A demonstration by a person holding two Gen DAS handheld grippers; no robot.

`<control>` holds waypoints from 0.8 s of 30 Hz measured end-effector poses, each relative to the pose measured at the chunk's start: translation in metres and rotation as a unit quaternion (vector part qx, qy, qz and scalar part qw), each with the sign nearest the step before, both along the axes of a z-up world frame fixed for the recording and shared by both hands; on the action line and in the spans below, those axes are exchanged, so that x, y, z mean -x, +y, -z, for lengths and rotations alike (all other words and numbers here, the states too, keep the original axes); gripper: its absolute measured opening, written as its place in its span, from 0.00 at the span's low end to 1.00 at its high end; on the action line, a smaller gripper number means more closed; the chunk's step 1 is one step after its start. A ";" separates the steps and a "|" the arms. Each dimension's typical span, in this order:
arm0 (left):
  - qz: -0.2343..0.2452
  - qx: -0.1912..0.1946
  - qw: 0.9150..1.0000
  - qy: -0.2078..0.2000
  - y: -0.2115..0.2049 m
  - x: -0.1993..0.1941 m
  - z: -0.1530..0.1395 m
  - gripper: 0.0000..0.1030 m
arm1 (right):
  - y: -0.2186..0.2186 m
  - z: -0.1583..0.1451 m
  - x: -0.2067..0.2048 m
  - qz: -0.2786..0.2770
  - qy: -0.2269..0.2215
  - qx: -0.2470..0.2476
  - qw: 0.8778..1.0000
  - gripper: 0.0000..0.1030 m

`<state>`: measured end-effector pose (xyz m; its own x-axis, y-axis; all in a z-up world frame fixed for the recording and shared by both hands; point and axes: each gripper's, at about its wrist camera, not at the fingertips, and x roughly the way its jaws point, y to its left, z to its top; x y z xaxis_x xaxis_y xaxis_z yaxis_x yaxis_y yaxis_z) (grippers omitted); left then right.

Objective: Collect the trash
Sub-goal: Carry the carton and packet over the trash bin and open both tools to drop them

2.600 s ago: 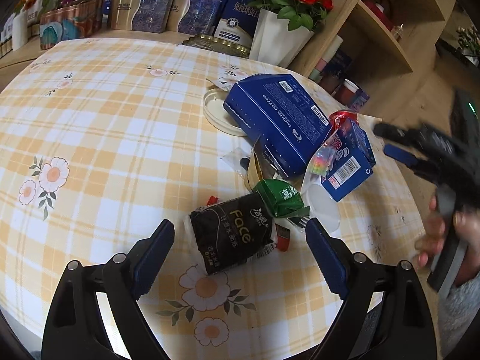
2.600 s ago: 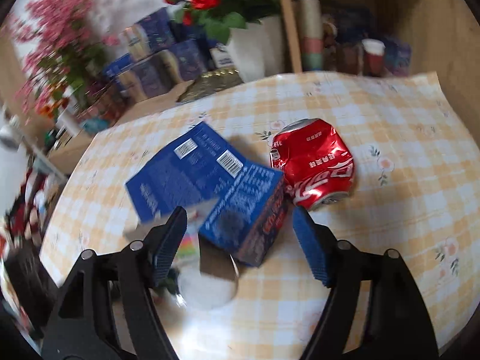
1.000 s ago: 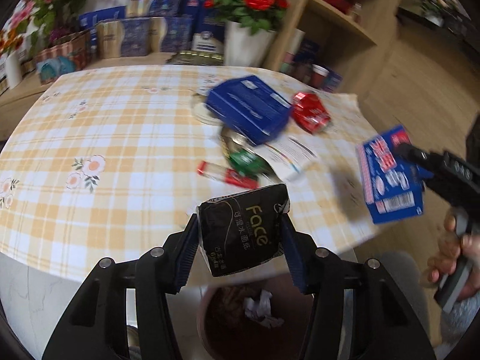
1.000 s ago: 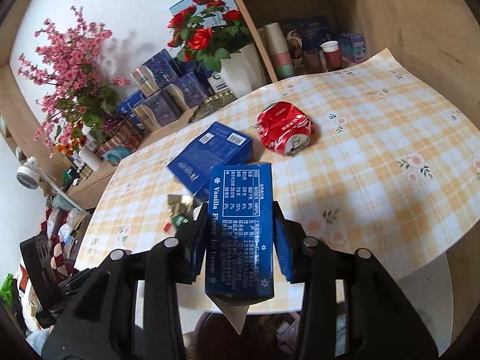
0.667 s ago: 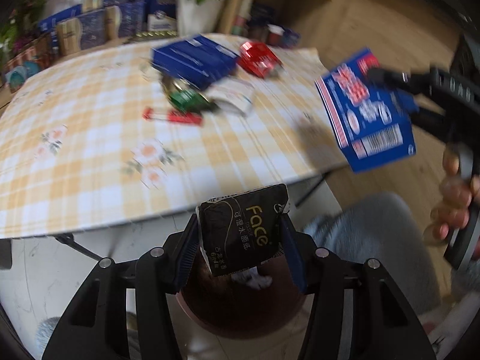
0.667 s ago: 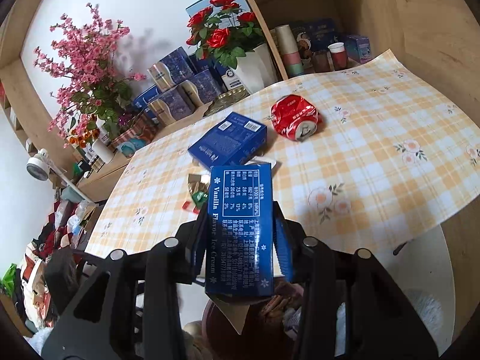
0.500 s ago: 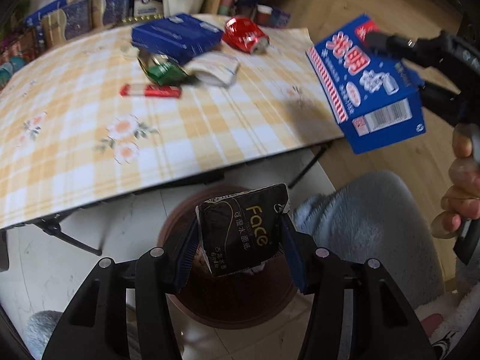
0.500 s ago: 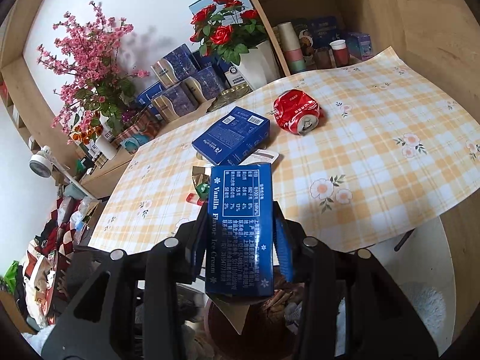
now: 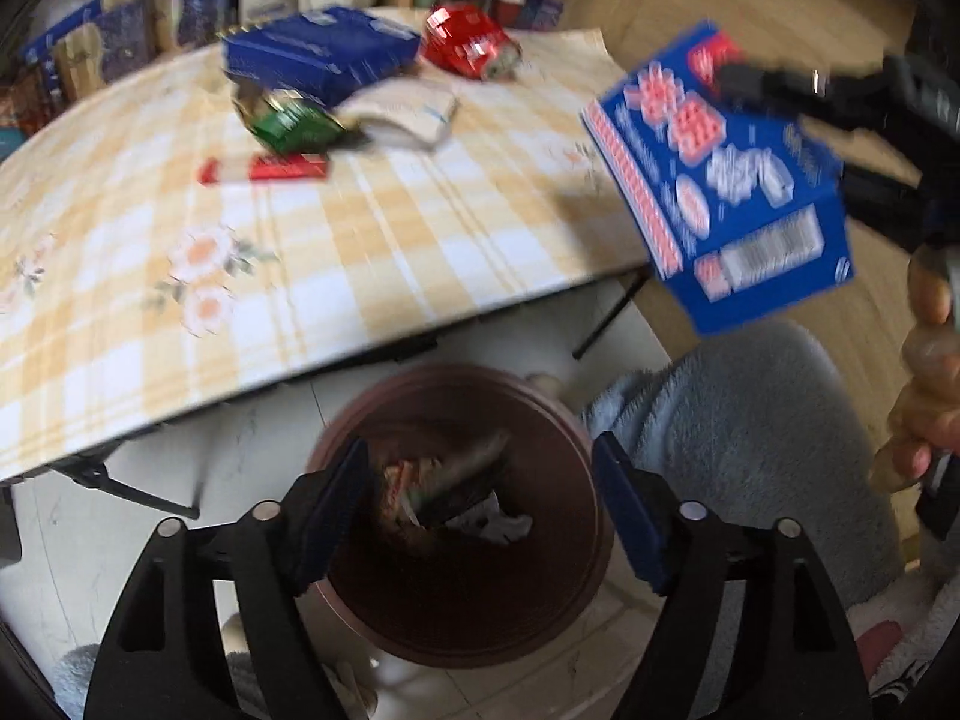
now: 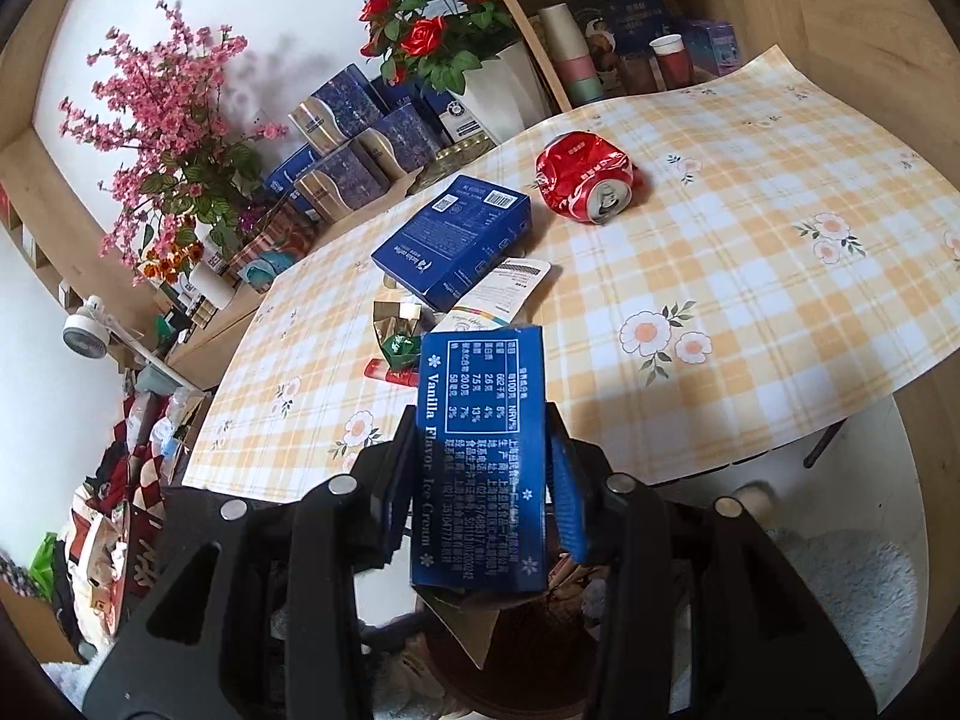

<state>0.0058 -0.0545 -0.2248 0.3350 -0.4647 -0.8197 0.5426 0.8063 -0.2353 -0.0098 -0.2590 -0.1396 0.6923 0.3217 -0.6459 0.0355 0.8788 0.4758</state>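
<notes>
My left gripper [image 9: 480,507] is open and empty, right above the brown trash bin [image 9: 558,606] on the floor, which holds wrappers and paper. My right gripper [image 10: 480,495] is shut on a blue ice cream box [image 10: 480,456]; it also shows in the left wrist view [image 9: 726,186], held off the table's edge to the right of the bin. On the checked table [image 10: 750,276] lie a crushed red can [image 10: 582,183], a flat blue box [image 10: 456,240], a white packet [image 10: 510,288], a green wrapper [image 10: 401,348] and a red wrapper [image 10: 390,373].
Red roses in a white pot [image 10: 480,78], blue and gold boxes [image 10: 354,144] and pink flowers [image 10: 162,138] stand behind the table. A wooden shelf with cups [image 10: 636,48] is at the back right. My grey fleece leg [image 9: 738,438] is beside the bin.
My left gripper has opened and the black Face tissue pack is gone from it, dropped towards the bin. My right gripper still holds the blue box in much the same place.
</notes>
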 end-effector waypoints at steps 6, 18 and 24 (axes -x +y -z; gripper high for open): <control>-0.049 0.002 0.996 -0.069 0.032 0.008 -0.035 0.89 | 0.011 0.008 0.007 -0.014 0.015 0.004 1.000 0.40; -0.185 0.031 0.972 -0.141 0.108 0.047 -0.062 0.93 | 0.055 0.040 0.027 -0.063 0.085 0.005 0.994 0.40; -0.208 0.042 0.969 -0.127 0.122 0.047 -0.057 0.93 | 0.061 0.054 0.026 -0.061 0.119 0.005 0.991 0.40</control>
